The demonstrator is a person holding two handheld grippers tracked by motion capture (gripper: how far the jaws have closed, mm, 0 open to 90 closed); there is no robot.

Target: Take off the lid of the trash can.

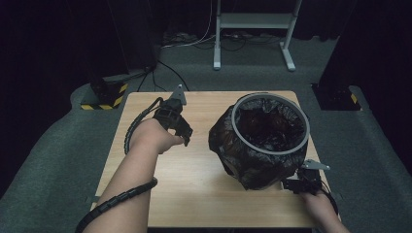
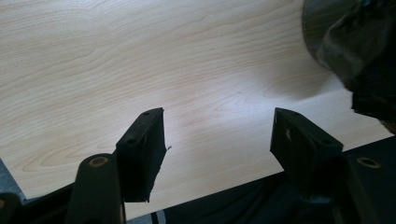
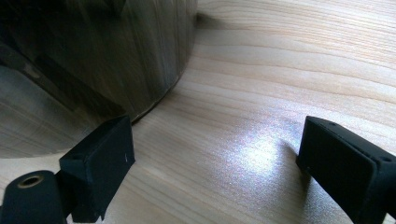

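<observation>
So the tabletop (image 1: pixel 194 160) takes up the middle of the high view, light wood, and the bin (image 1: pixel 265 141) sits on its right half with a black trash bag (image 1: pixel 228 145) draped over the grey rim ring (image 1: pixel 270 124). The bag hangs loose and baggy down the left and lower side of the bin, and that's where I'd expect trouble.

The left tongs (image 1: pixel 184 133) hover over the tabletop in the centre-left of the frame, well apart from the bag, jaws apart with nothing between them. In the left gripper view it's bare wood between the pads, with the bag's crinkled plastic off in the upper right corner.

The right tongs (image 1: pixel 291 185) sit low at the bottom right, just beside the foot of the bin, jaws also spread wide and empty. In the right gripper view the bin wall (image 3: pixel 93 60) curves past the upper left.

What could go wrong, imo:
- the bin is light-looking and close to the right edge, so a shove from the right tongs could slide or tip it
- pinching only thin plastic could tear it or pull the bag off the ring
- if the left side tugs while the right isn't bracing, the whole bin just drags along
</observation>
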